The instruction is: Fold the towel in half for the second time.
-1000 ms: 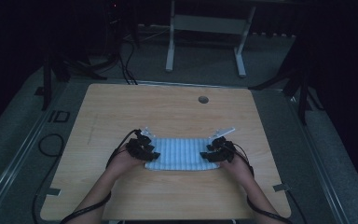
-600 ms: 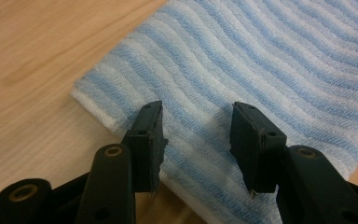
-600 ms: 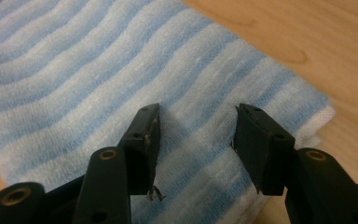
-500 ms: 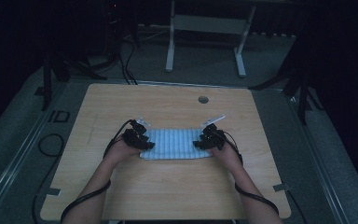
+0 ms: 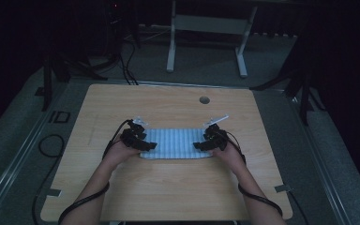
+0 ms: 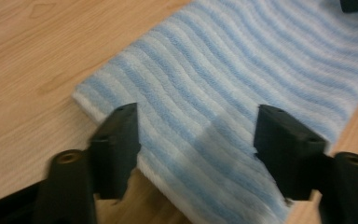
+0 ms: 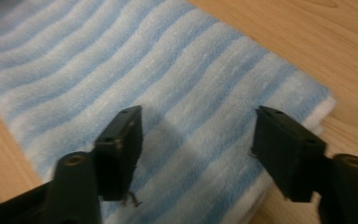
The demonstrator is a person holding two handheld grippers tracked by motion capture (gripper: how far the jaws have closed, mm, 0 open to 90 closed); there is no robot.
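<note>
Jaws of the left gripper (image 6: 196,135) and right gripper (image 7: 196,135) have just opened, leaving the folded blue-striped towel (image 5: 177,143) released mid-desk, fold apparently complete.

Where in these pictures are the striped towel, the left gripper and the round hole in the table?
striped towel (image 5: 176,143), high view, middle of the folded cloth.
left gripper (image 6: 196,126), left gripper view, midway between its open fingertips.
round hole (image 5: 204,100), high view, its centre.

Tongs (image 7: 196,154) just opened, apart above folded striped towel (image 7: 121,70); wooden table (image 7: 307,32).
</note>
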